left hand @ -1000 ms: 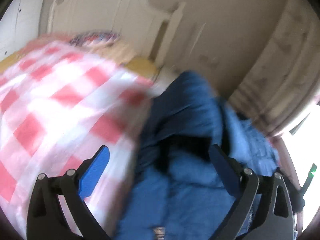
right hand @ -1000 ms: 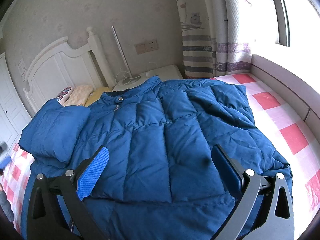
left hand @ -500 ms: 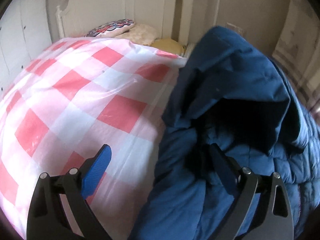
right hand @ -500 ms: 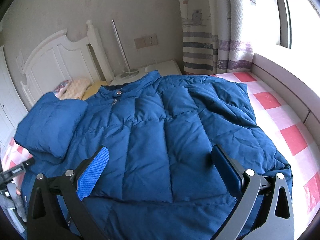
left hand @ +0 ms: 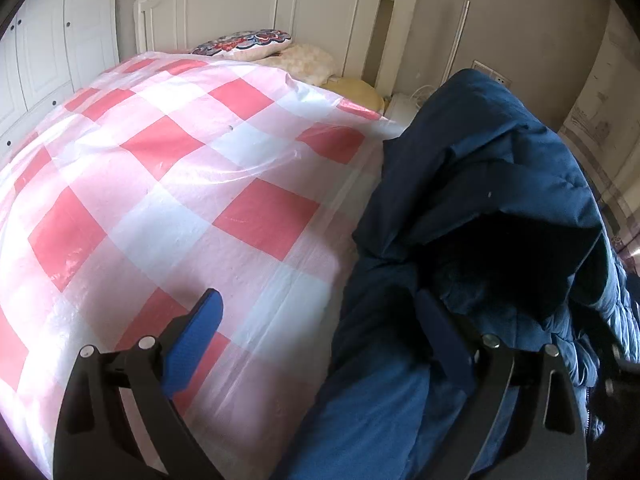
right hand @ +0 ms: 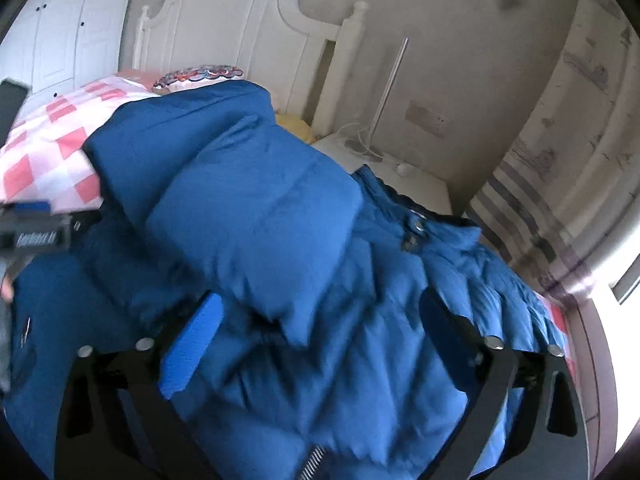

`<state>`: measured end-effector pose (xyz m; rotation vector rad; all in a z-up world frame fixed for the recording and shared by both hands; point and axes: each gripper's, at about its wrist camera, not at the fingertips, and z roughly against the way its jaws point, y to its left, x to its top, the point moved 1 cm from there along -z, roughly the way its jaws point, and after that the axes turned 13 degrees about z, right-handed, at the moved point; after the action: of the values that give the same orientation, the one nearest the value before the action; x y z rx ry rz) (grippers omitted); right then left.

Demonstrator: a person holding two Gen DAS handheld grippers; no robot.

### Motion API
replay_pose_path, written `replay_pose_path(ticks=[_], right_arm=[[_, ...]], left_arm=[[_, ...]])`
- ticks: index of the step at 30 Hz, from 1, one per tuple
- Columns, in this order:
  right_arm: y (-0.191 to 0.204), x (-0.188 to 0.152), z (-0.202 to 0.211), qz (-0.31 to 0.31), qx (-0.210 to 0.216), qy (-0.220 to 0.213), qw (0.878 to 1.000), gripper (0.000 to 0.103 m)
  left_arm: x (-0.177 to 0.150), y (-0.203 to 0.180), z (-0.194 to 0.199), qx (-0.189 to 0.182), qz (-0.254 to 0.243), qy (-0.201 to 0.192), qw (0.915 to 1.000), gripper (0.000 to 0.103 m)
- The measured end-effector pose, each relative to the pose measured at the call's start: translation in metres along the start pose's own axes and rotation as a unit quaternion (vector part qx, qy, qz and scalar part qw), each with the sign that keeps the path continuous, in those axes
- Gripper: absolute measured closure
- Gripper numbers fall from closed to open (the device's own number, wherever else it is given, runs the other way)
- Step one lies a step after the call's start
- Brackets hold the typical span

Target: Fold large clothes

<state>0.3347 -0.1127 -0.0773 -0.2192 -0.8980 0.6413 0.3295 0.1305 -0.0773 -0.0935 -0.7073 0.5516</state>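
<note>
Two grippers (left hand: 320, 344) (right hand: 316, 336); one blue jacket (right hand: 280, 208)

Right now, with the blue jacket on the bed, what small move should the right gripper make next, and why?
Probably ease the right gripper down and close on the folded sleeve: its jaws, just closing a little, stand apart around that puffy sleeve lying over the jacket, nothing pinched yet.

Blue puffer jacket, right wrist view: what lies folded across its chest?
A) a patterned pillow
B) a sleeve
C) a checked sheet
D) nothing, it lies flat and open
B: a puffy sleeve lies folded across the front of the blue puffer jacket, next to the collar snaps; the patterned pillow sits back by the headboard.
</note>
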Motion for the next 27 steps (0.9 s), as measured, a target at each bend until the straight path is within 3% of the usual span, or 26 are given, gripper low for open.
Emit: replay_pose_path(ticks=[5, 7, 8, 10, 11, 15, 17, 19, 21, 23, 24, 25, 27], right_arm=[[0.014, 0.007, -0.023, 0.031, 0.000, 0.028, 0.999, 0.016], [0.012, 0.005, -0.020, 0.028, 0.023, 0.014, 0.999, 0.034], [0.008, 0.005, -0.016, 0.017, 0.029, -0.001, 0.999, 0.056], [-0.017, 0.000, 0.011, -0.044, 0.046, -0.068, 0.996, 0.071], [-0.030, -0.004, 0.023, -0.079, 0.056, -0.090, 0.991, 0.073], [-0.101, -0.042, 0.076, -0.234, 0.074, -0.169, 0.954, 0.076], [-0.136, -0.074, 0.084, -0.305, 0.082, -0.177, 0.932, 0.076], [-0.159, -0.107, 0.075, -0.358, 0.092, -0.152, 0.917, 0.076], [-0.166, -0.132, 0.058, -0.384, 0.086, -0.107, 0.913, 0.075], [-0.164, -0.158, 0.037, -0.419, 0.113, -0.058, 0.899, 0.075], [-0.162, -0.169, 0.026, -0.440, 0.136, -0.043, 0.887, 0.074], [-0.161, -0.179, 0.021, -0.465, 0.153, -0.042, 0.871, 0.073], [-0.163, -0.178, 0.027, -0.466, 0.152, -0.053, 0.870, 0.070]], left_arm=[[0.000, -0.001, -0.001, 0.001, -0.001, 0.004, 1.0000, 0.007], [0.000, -0.001, -0.001, 0.001, -0.001, 0.003, 1.0000, 0.007], [0.000, -0.001, -0.001, 0.002, -0.001, 0.002, 1.0000, 0.007], [0.000, 0.000, 0.002, 0.001, 0.000, -0.005, 1.0000, 0.007], [0.000, 0.001, 0.005, -0.002, 0.002, -0.014, 0.9999, 0.007], [0.001, 0.007, 0.023, -0.015, 0.015, -0.068, 0.9975, 0.007], [0.001, 0.008, 0.033, -0.017, 0.018, -0.097, 0.9950, 0.007], [0.002, 0.005, 0.034, -0.018, 0.012, -0.104, 0.9944, 0.007], [0.003, 0.002, 0.030, -0.016, 0.007, -0.093, 0.9955, 0.007], [0.005, 0.004, 0.026, -0.015, 0.012, -0.085, 0.9962, 0.007], [0.006, 0.005, 0.024, -0.015, 0.015, -0.082, 0.9964, 0.007], [0.006, 0.005, 0.023, -0.015, 0.016, -0.081, 0.9965, 0.007], [0.006, 0.006, 0.023, -0.016, 0.017, -0.081, 0.9965, 0.007]])
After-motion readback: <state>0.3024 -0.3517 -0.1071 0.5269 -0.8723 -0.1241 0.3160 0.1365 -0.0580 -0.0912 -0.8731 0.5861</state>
